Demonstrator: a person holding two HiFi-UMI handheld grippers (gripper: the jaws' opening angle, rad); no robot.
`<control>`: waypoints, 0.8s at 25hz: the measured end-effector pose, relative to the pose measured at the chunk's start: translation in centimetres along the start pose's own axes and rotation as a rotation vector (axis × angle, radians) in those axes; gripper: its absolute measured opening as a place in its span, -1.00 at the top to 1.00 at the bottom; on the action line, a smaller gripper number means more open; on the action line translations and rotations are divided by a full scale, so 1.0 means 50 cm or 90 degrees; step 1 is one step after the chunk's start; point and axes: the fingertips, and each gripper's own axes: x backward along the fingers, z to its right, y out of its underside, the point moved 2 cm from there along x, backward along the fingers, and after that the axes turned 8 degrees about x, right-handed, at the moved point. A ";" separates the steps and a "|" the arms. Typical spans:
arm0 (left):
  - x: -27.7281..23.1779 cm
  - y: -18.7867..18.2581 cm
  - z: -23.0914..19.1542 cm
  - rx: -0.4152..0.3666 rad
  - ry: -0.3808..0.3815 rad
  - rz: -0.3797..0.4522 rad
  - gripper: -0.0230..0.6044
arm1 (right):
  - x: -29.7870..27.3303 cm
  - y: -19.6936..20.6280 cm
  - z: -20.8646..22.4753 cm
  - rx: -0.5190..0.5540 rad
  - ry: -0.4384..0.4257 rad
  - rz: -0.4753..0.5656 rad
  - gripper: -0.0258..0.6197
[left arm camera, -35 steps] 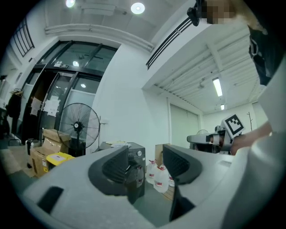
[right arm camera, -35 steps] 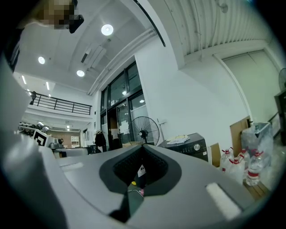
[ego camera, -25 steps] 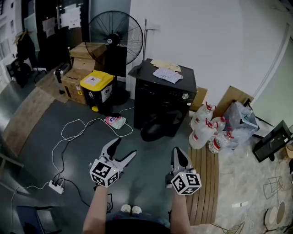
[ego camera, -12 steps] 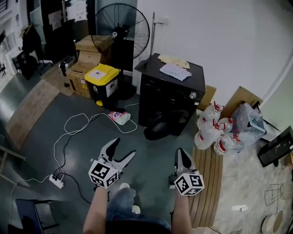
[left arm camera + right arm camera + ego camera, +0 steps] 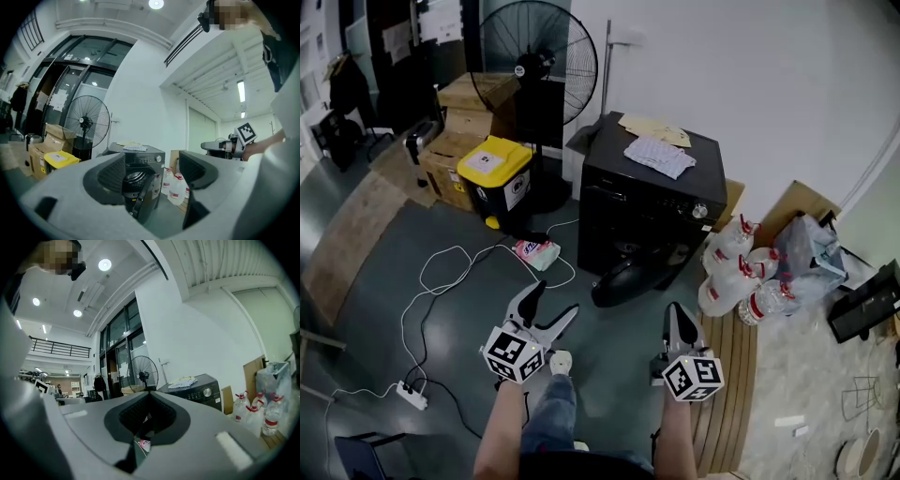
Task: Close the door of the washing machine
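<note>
The black washing machine [image 5: 652, 202] stands against the white wall, with cloth and papers on its top. Its round door [image 5: 623, 279] hangs open at the front, swung out low toward the floor. My left gripper [image 5: 553, 302] is open and empty, about a step short of the door. In the left gripper view the machine [image 5: 136, 164] and its open door [image 5: 142, 197] show between the spread fingers [image 5: 110, 176]. My right gripper [image 5: 676, 314] is shut on nothing, level with the left one. Past it in the right gripper view, the machine [image 5: 199, 390] is at the right.
A standing fan [image 5: 536, 61], a yellow-lidded bin [image 5: 495, 178] and cardboard boxes [image 5: 450, 131] stand left of the machine. Water bottles [image 5: 741, 272] and a plastic bag [image 5: 811, 253] sit to its right. A white cable [image 5: 450, 277], a power strip [image 5: 411, 396] and a pink packet [image 5: 534, 251] lie on the floor.
The person has stepped toward the machine, one leg now forward between the arms. The machine and its door look a little nearer. Both grippers keep their pose and state.
</note>
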 end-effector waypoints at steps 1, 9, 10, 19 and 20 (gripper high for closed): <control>-0.024 -0.002 -0.025 0.002 0.002 -0.003 -0.17 | -0.030 0.000 0.008 0.000 0.004 0.000 0.89; -0.228 -0.028 -0.217 0.008 0.045 -0.034 -0.17 | -0.286 -0.007 0.069 -0.002 0.041 0.007 0.89; -0.256 -0.034 -0.238 0.007 0.052 -0.036 -0.17 | -0.317 -0.009 0.078 -0.002 0.046 0.008 0.89; -0.441 -0.051 -0.338 0.006 0.102 -0.058 -0.16 | -0.483 -0.013 0.138 0.000 0.081 -0.003 0.89; -0.454 -0.045 -0.343 0.008 0.104 -0.064 -0.16 | -0.491 -0.010 0.145 0.000 0.083 -0.008 0.89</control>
